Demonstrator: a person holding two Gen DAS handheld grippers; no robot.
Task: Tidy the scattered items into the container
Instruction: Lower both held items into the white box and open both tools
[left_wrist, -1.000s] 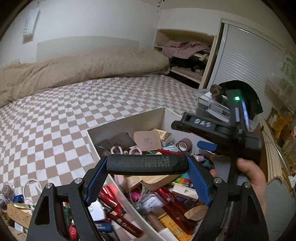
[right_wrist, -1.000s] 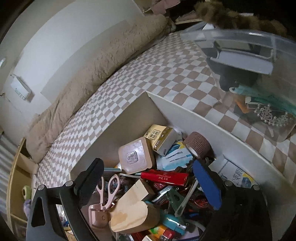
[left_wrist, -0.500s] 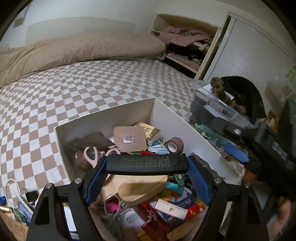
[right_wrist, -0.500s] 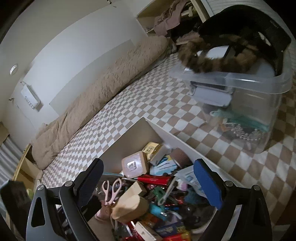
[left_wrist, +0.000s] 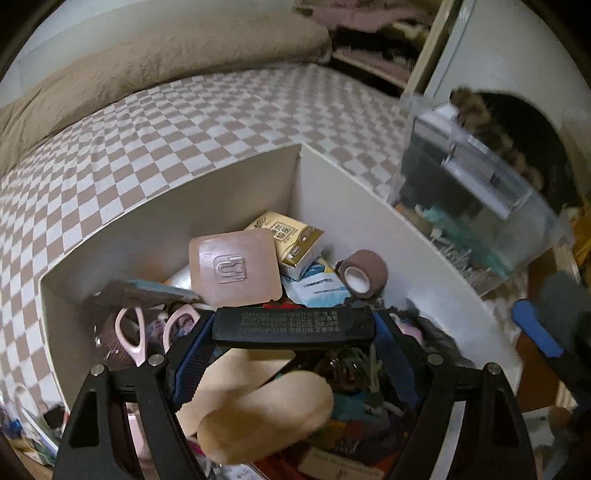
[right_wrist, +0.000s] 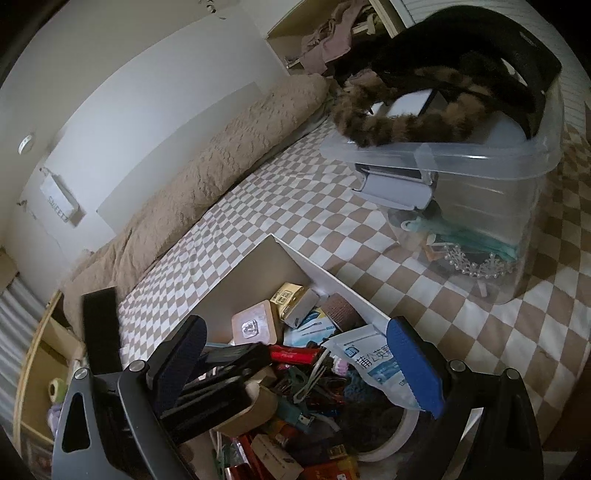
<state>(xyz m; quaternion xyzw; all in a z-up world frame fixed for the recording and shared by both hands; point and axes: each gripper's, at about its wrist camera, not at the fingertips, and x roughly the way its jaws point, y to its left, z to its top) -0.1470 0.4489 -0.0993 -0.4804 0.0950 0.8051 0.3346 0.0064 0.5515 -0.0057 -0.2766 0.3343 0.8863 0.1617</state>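
A black bar (left_wrist: 293, 328) is clamped in the left tool (left_wrist: 293, 345) above the crowded white box (left_wrist: 221, 177); the right tool (right_wrist: 295, 362) is spread, empty; loose bits at lower left are left.

Left gripper (left_wrist: 293, 328): pitched steeply downward, both blue-padded fingers (left_wrist: 192, 354) clamped on the ends of a black bar (left_wrist: 293, 326) spanning the jaws at 12 o'clock. Right gripper (right_wrist: 295, 365): angled moderately downward, jaws spread wide, nothing between the pads.
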